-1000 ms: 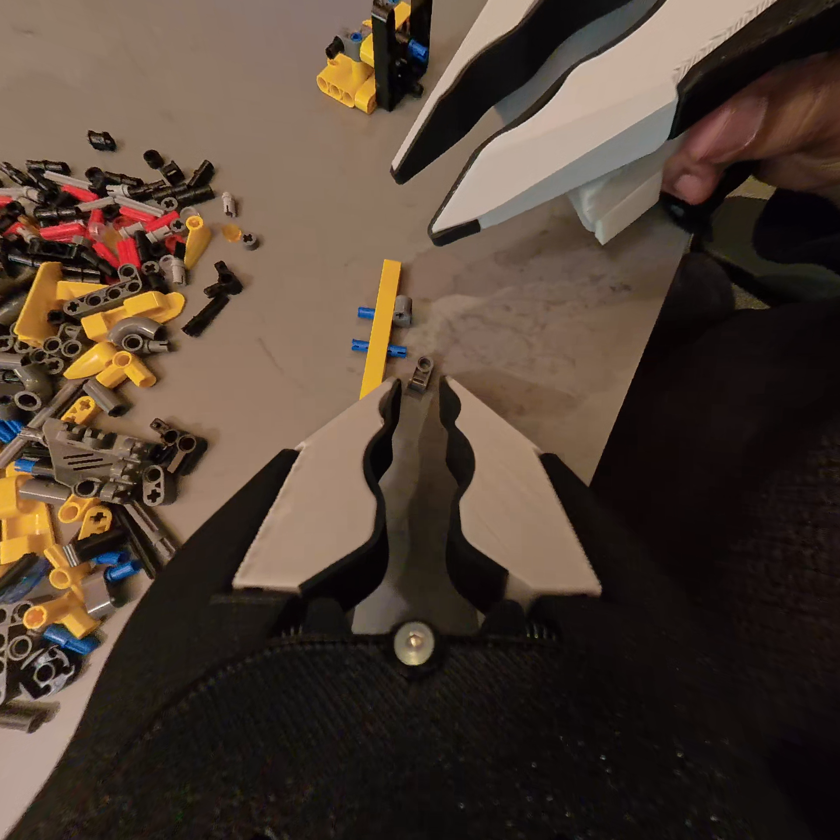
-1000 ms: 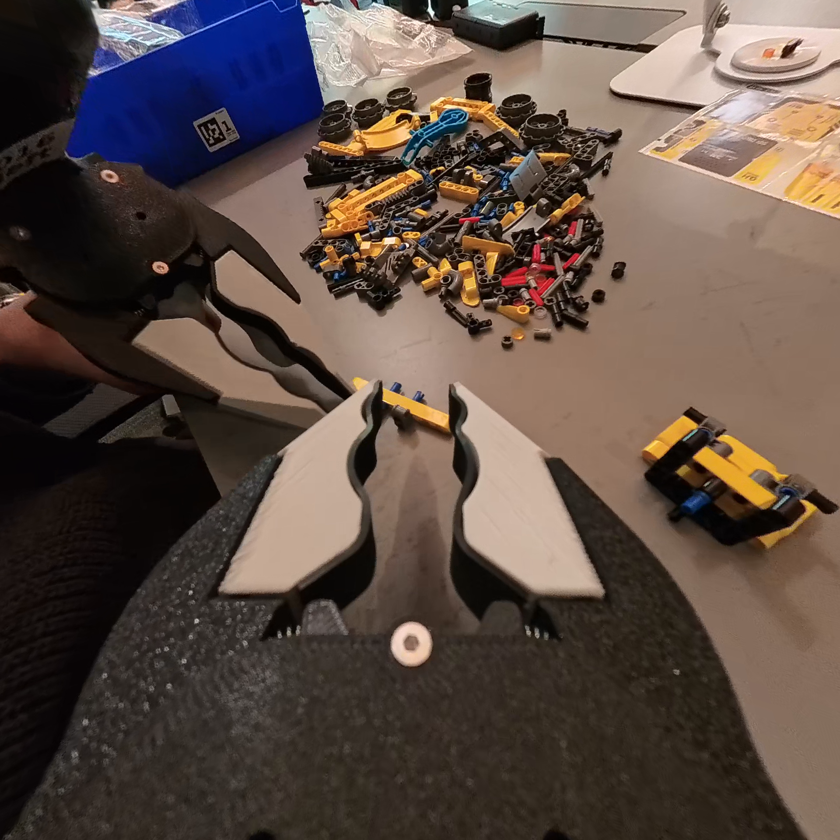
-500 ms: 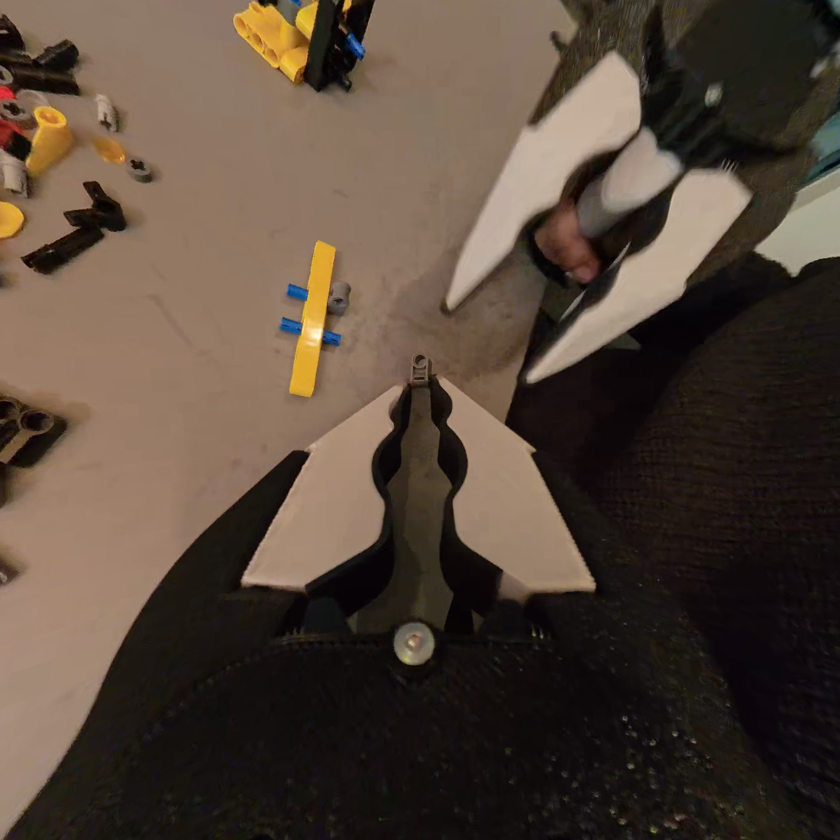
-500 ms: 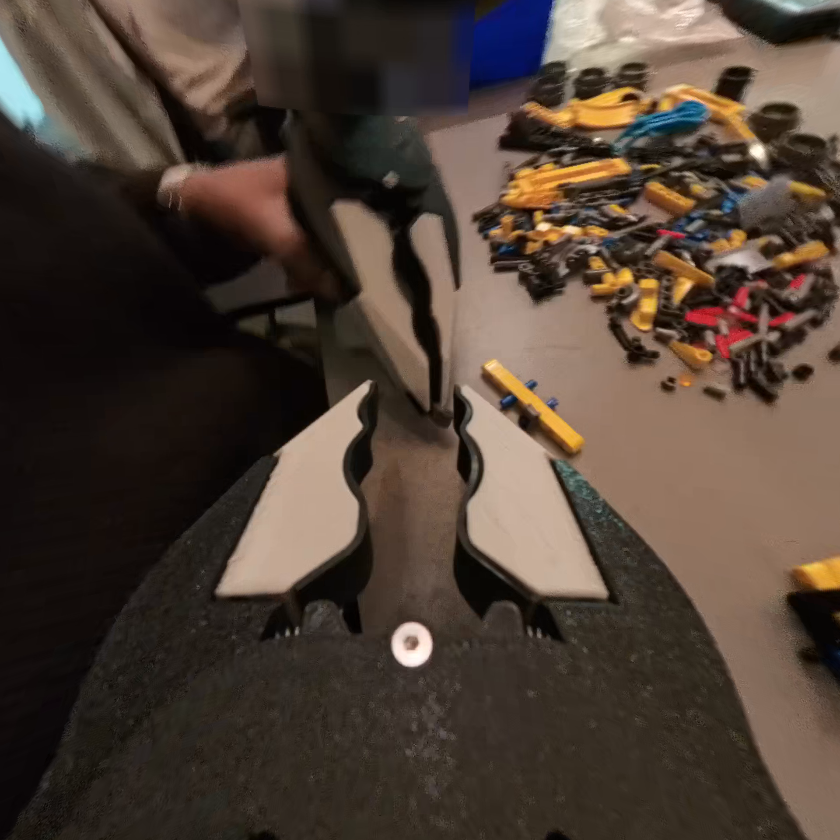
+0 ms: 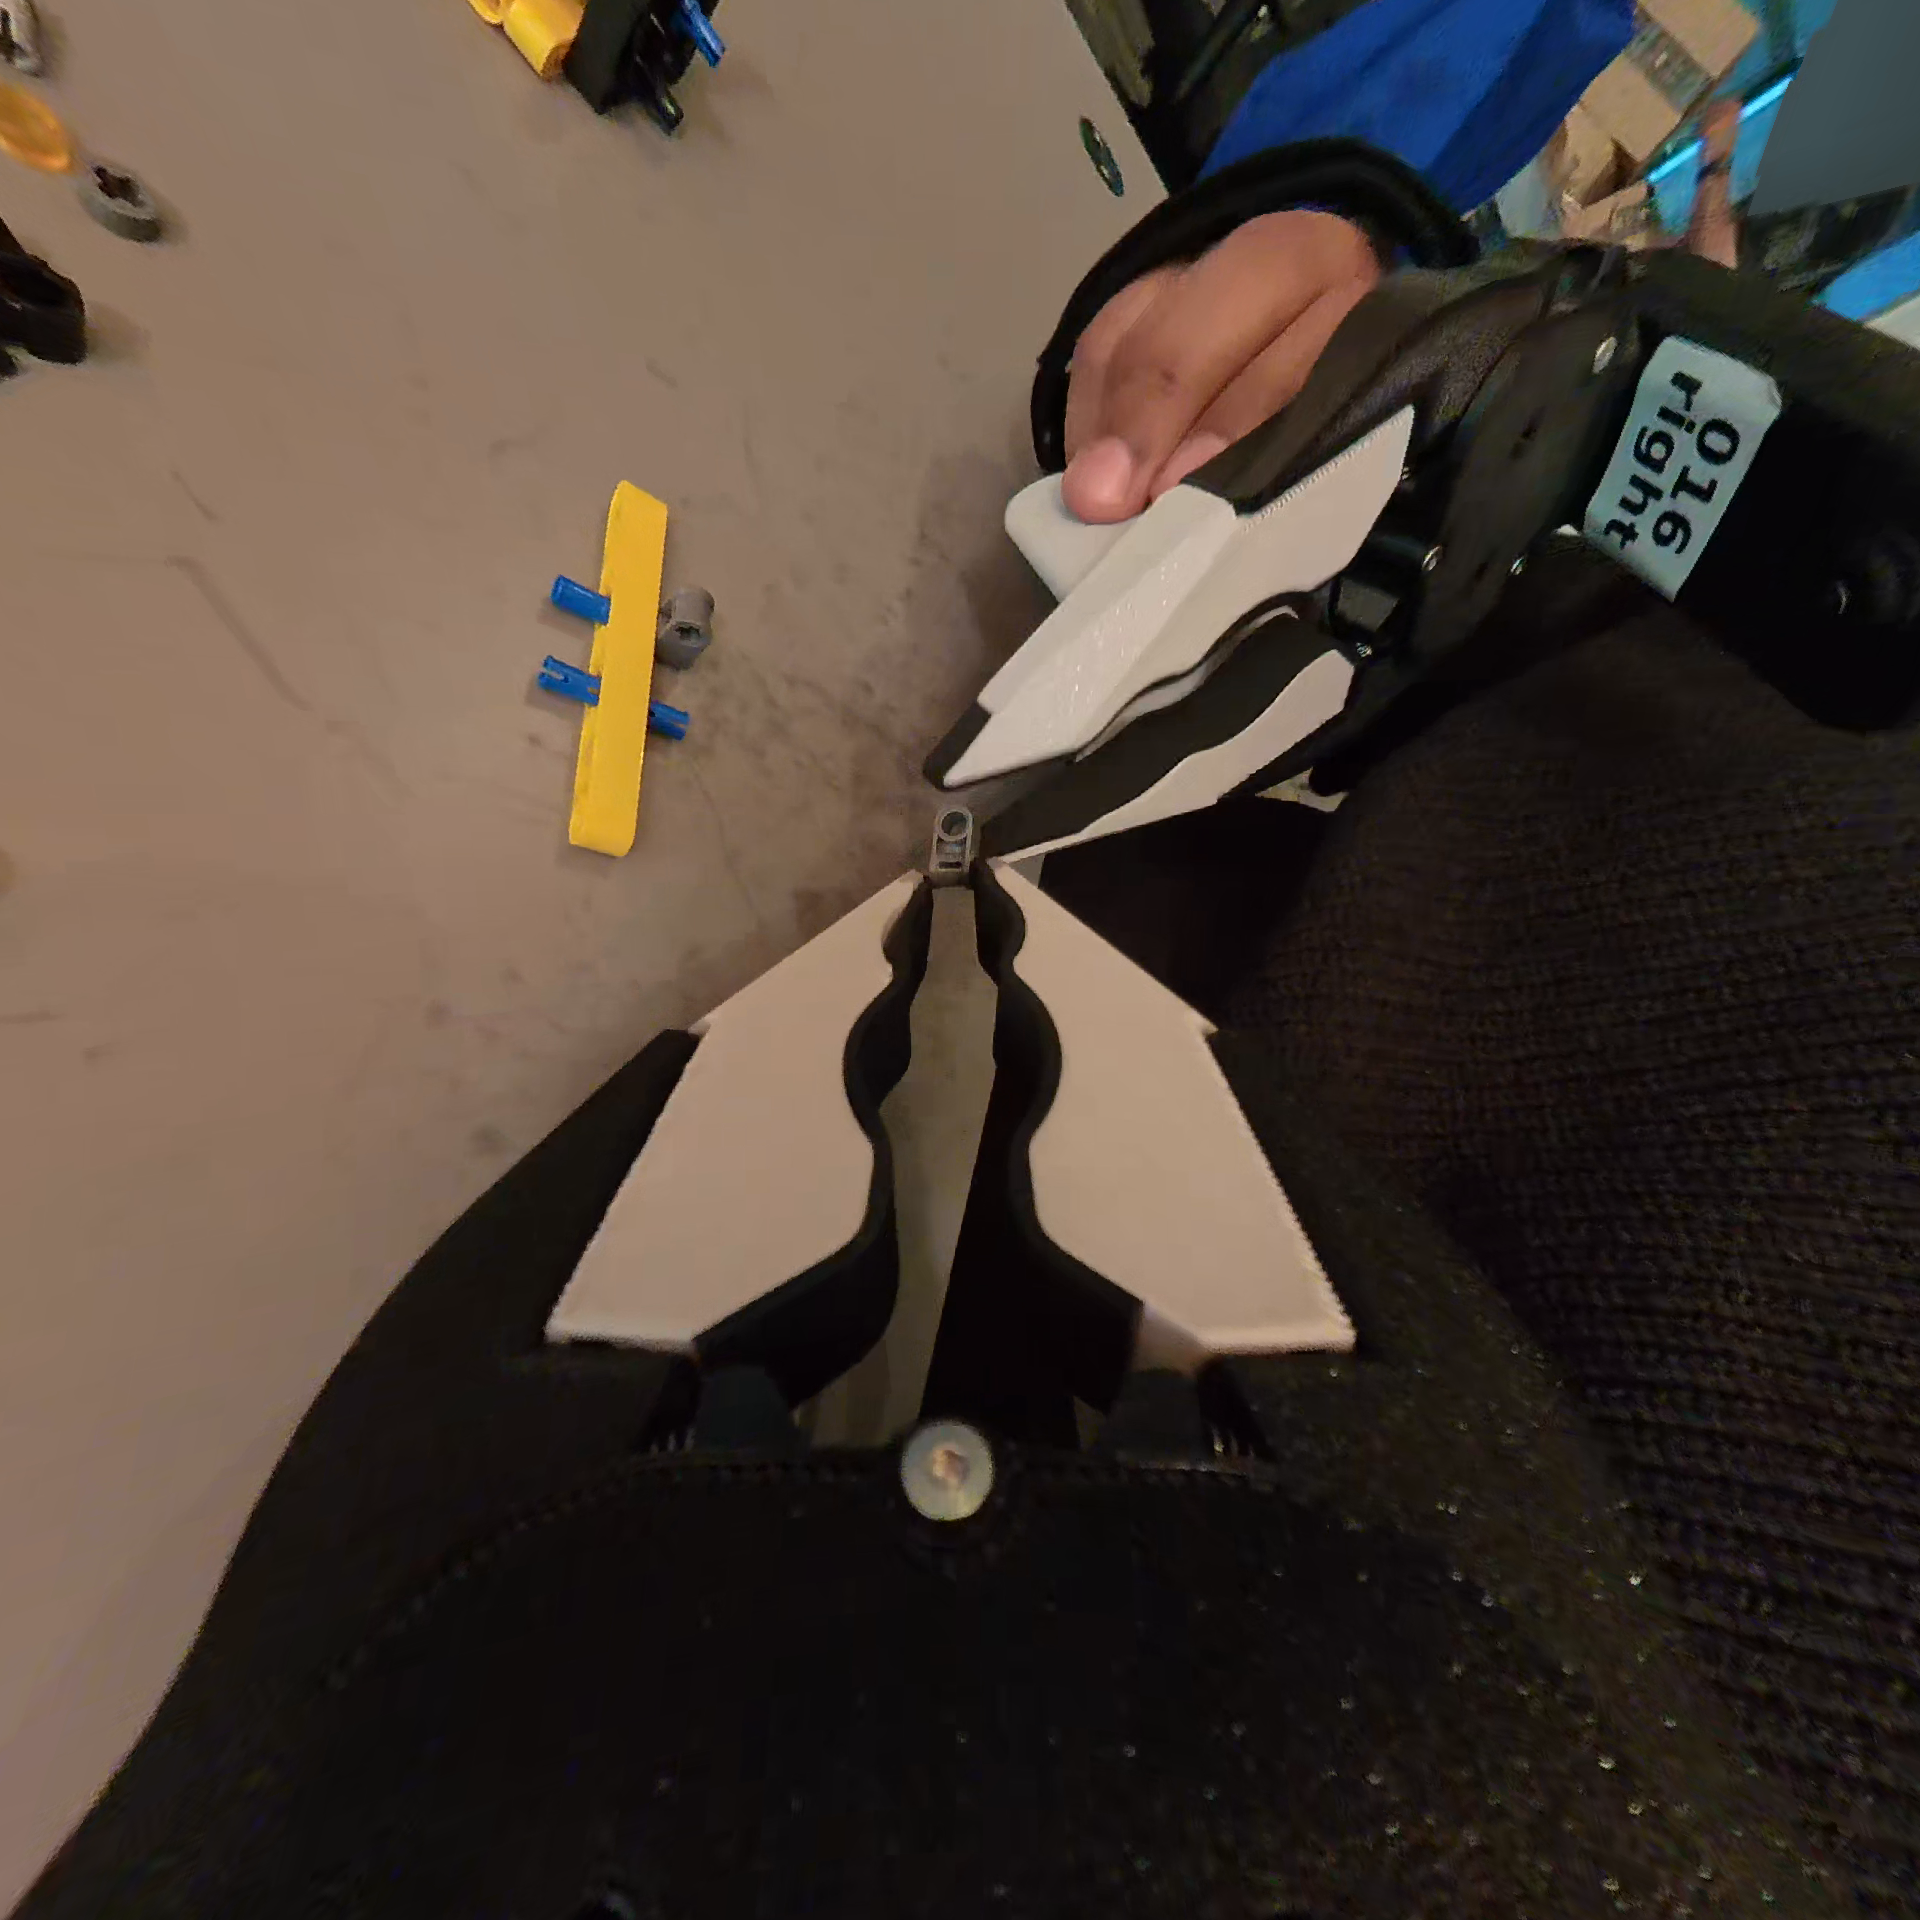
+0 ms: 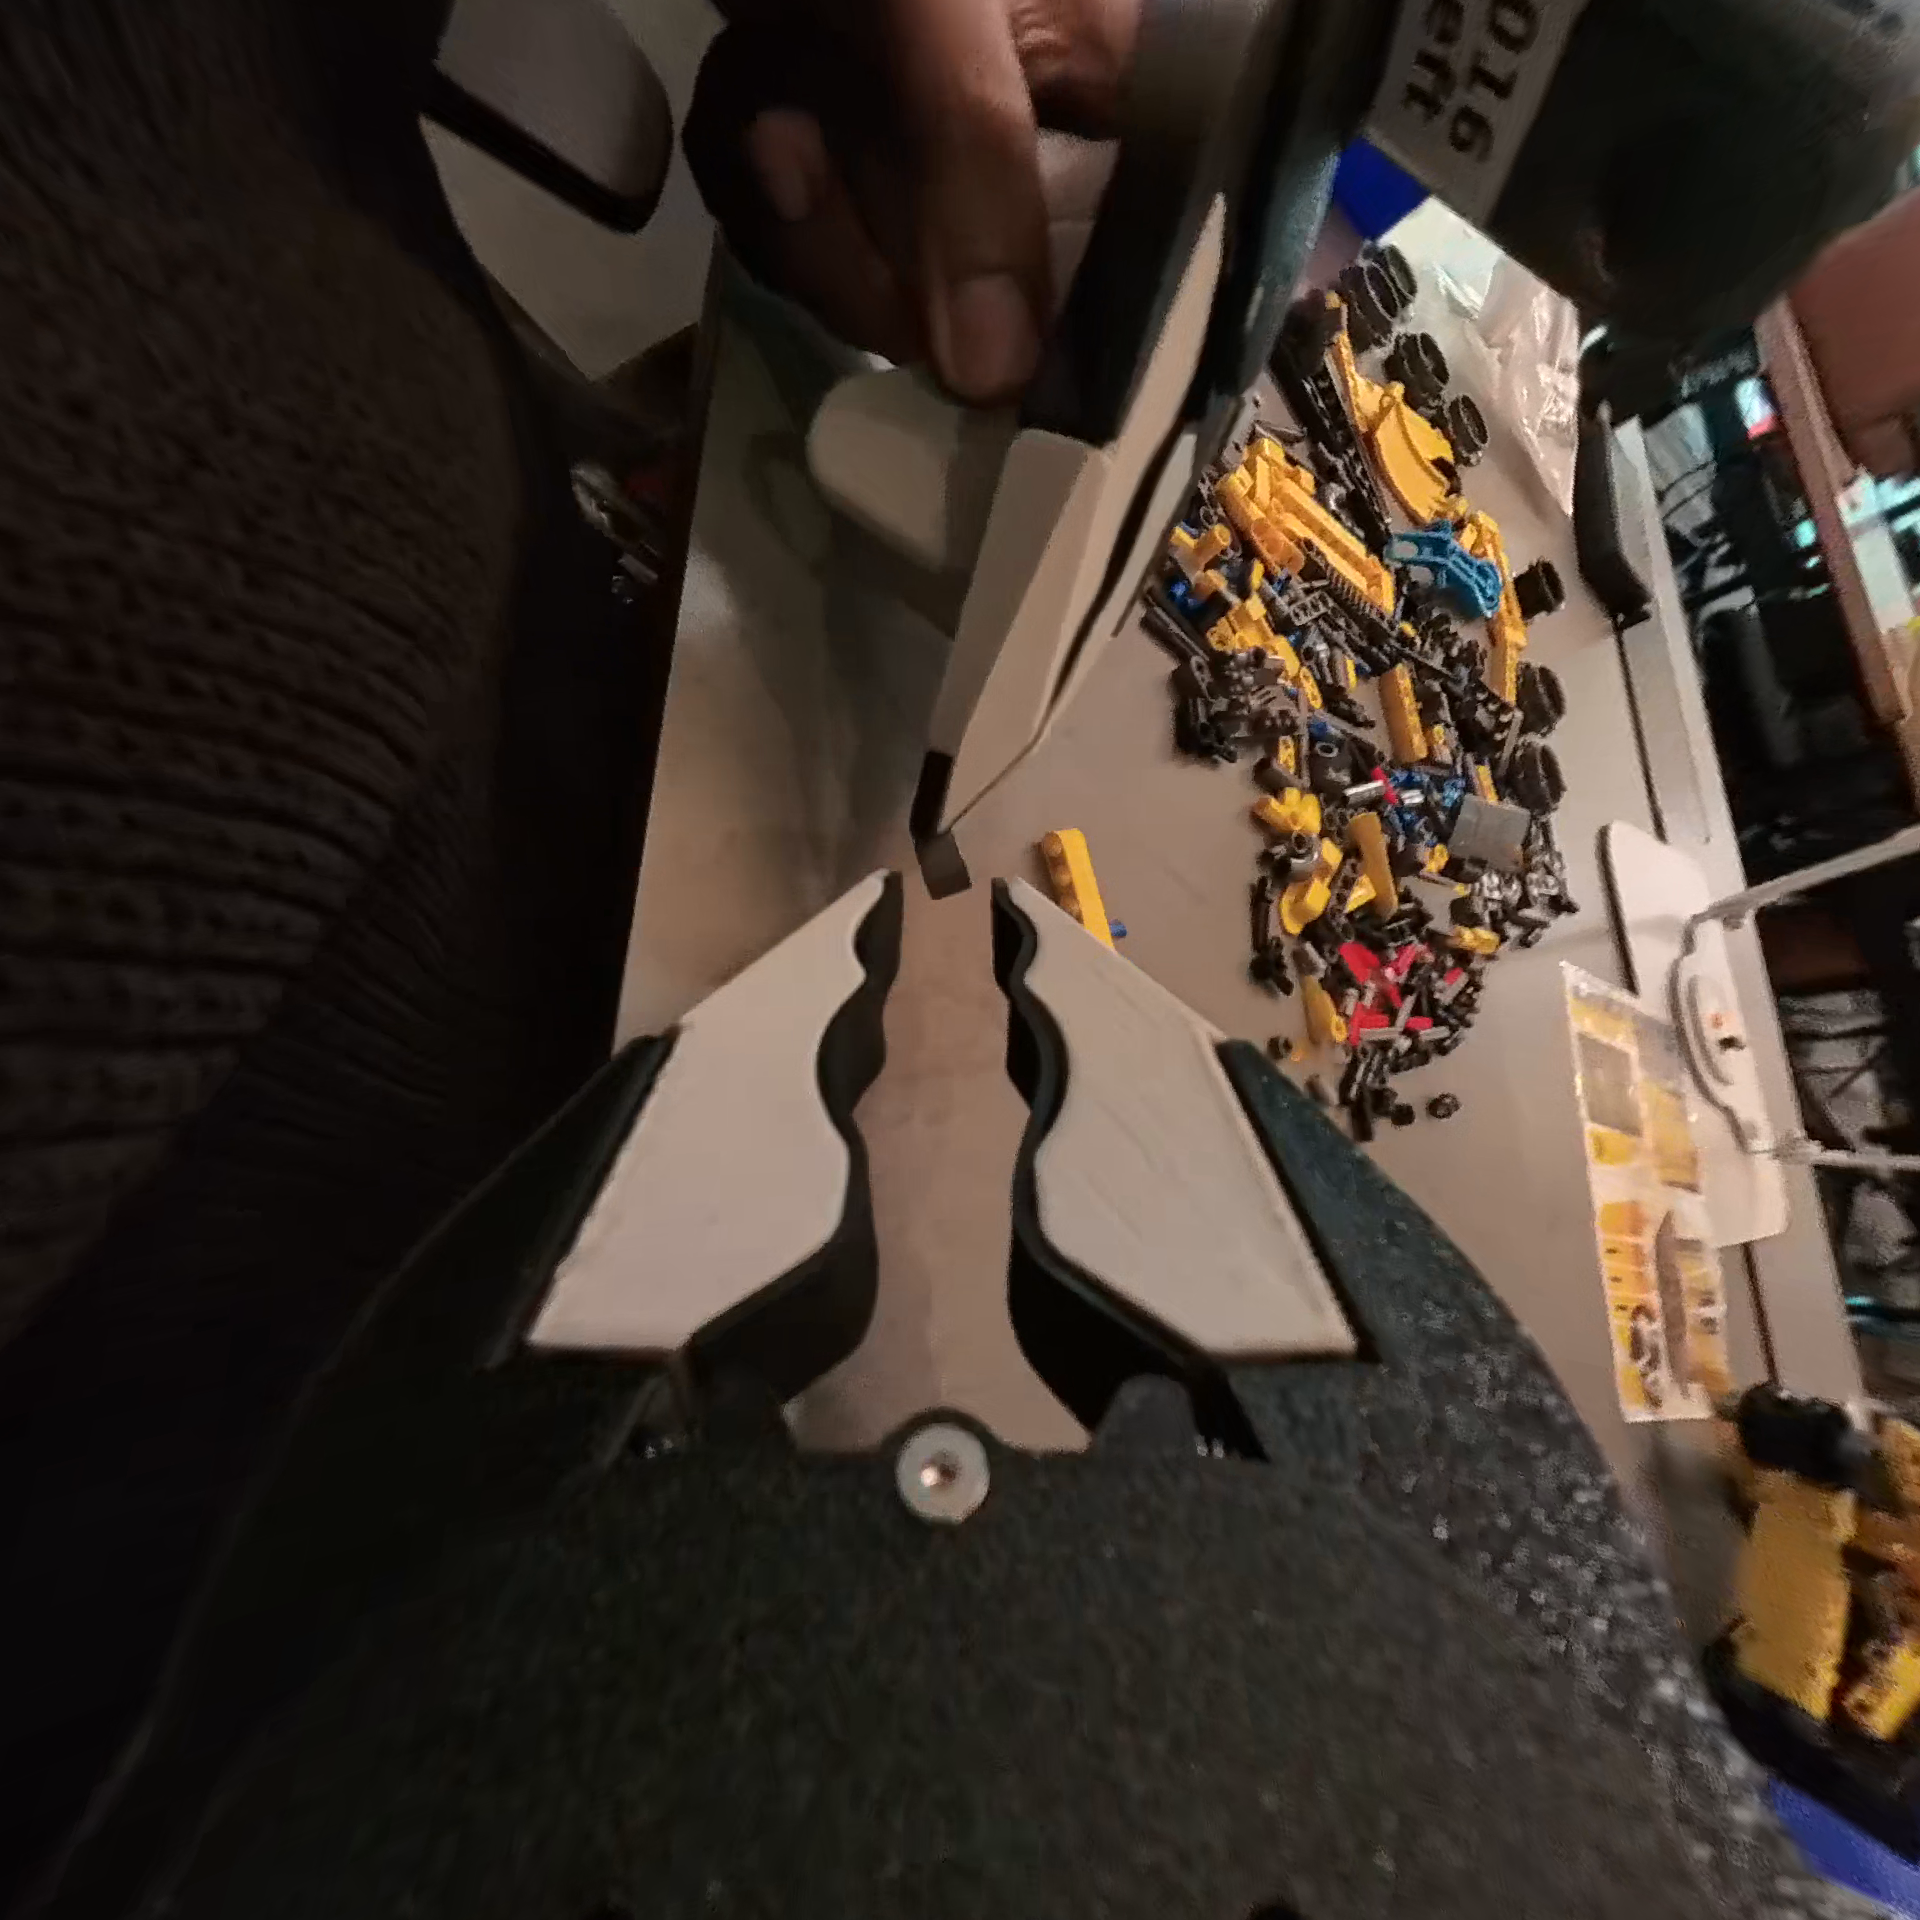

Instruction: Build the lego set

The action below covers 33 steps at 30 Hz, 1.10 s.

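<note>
My left gripper (image 5: 951,881) is shut on a small grey connector piece (image 5: 952,836), which sticks out past its tips above the near table edge. My right gripper (image 5: 971,816) comes in from the right with its open tips on either side of that piece. In the right wrist view my right gripper (image 6: 940,885) is open, and the left gripper (image 6: 935,810) points down from above with the dark-looking piece (image 6: 943,871) right at the gap between my jaws. A yellow beam (image 5: 620,665) with blue pins and a grey bush (image 5: 686,641) lies on the table to the left.
The grey table (image 5: 312,416) holds a big pile of yellow, black and red pieces (image 6: 1403,727), a part-built yellow and black model (image 5: 613,42), which also shows in the right wrist view (image 6: 1808,1579), and a printed booklet (image 6: 1652,1195). A dark knit sleeve (image 5: 1558,1143) is on the near side. My left and right fingertips are right by each other.
My left gripper shut on the grey piece that lay on the table and lifted it. My right gripper swung round from the beam and now faces the left gripper's tip.
</note>
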Tool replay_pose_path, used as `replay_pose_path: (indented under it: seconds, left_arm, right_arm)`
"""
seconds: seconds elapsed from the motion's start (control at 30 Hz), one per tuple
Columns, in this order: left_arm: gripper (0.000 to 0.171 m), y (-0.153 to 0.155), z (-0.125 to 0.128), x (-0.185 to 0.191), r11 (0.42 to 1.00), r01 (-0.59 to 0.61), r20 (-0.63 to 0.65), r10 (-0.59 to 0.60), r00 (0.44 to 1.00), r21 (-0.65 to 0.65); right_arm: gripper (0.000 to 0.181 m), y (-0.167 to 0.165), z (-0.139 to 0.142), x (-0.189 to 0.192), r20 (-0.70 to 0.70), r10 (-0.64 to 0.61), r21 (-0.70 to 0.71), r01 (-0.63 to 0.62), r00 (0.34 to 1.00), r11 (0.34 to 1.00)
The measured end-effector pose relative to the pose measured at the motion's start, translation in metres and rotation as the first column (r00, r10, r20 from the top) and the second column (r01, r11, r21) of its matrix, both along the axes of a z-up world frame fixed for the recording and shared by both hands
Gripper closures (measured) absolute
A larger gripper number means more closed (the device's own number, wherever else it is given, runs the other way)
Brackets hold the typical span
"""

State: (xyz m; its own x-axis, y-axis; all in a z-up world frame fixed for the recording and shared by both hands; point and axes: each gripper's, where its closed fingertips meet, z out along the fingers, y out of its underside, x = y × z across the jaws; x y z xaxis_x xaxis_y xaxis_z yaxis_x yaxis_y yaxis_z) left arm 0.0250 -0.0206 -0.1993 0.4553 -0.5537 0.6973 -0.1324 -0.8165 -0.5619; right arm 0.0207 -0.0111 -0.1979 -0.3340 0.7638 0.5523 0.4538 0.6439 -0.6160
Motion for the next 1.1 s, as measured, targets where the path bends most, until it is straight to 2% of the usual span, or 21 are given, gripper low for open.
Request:
replay_pose_path:
  seconds: [0.07, 0.13, 0.17, 0.2, 0.37, 0.53, 0.7, 0.9, 1.0, 1.03, 1.1]
  left_arm:
    - [0.167, 0.000, -0.001, 0.000, 1.000, 0.004, -0.005, -0.004, 1.000, 0.002]
    - [0.166, 0.005, -0.005, -0.004, 1.000, -0.018, -0.046, 0.019, 0.999, 0.026]
    - [0.153, 0.009, -0.007, -0.008, 0.998, -0.042, -0.077, 0.046, 0.996, 0.049]
    - [0.146, 0.012, -0.007, -0.012, 0.996, -0.058, -0.103, 0.065, 0.992, 0.073]
    - [0.144, 0.023, 0.011, -0.020, 0.962, -0.064, -0.142, 0.105, 0.984, 0.266]
    - [0.138, 0.032, 0.004, -0.024, 0.917, -0.036, -0.262, 0.152, 0.953, 0.398]
    - [0.138, 0.034, -0.006, -0.023, 0.906, 0.002, -0.330, 0.153, 0.931, 0.424]
    - [0.131, 0.038, -0.005, -0.024, 0.883, 0.010, -0.346, 0.173, 0.922, 0.469]
    - [0.138, 0.037, -0.005, -0.018, 0.860, 0.061, -0.379, 0.158, 0.912, 0.507]
    - [0.146, 0.036, -0.005, -0.015, 0.859, 0.075, -0.379, 0.144, 0.914, 0.507]
    - [0.147, 0.034, -0.007, -0.011, 0.863, 0.085, -0.379, 0.128, 0.916, 0.497]
  right_arm:
    - [0.173, -0.002, -0.003, -0.003, 0.007, 0.028, 0.036, -0.028, 1.000, 0.999]
    - [0.173, 0.003, -0.009, -0.004, 0.035, 0.021, 0.055, -0.023, 0.999, 0.998]
    - [0.174, 0.008, -0.012, -0.004, 0.054, 0.001, 0.052, -0.004, 0.999, 0.999]
    - [0.174, 0.013, -0.015, -0.003, 0.077, -0.017, 0.037, 0.014, 0.997, 0.999]
    - [0.174, 0.018, -0.021, -0.005, 0.141, -0.013, -0.142, 0.034, 0.990, 0.989]
    - [0.169, 0.025, -0.022, -0.012, 0.154, -0.011, -0.227, 0.046, 0.988, 0.973]
    - [0.158, 0.030, -0.021, -0.012, 0.161, -0.025, -0.253, 0.065, 0.987, 0.965]
    - [0.157, 0.029, -0.012, -0.005, 0.107, -0.053, -0.283, 0.081, 0.993, 0.956]
    - [0.157, 0.037, -0.005, -0.001, 0.059, -0.094, -0.304, 0.107, 0.994, 0.947]
    - [0.151, 0.040, -0.002, 0.000, 0.041, -0.111, -0.310, 0.118, 0.993, 0.943]
    - [0.134, 0.049, 0.004, 0.001, 0.010, -0.149, -0.325, 0.144, 0.989, 0.935]
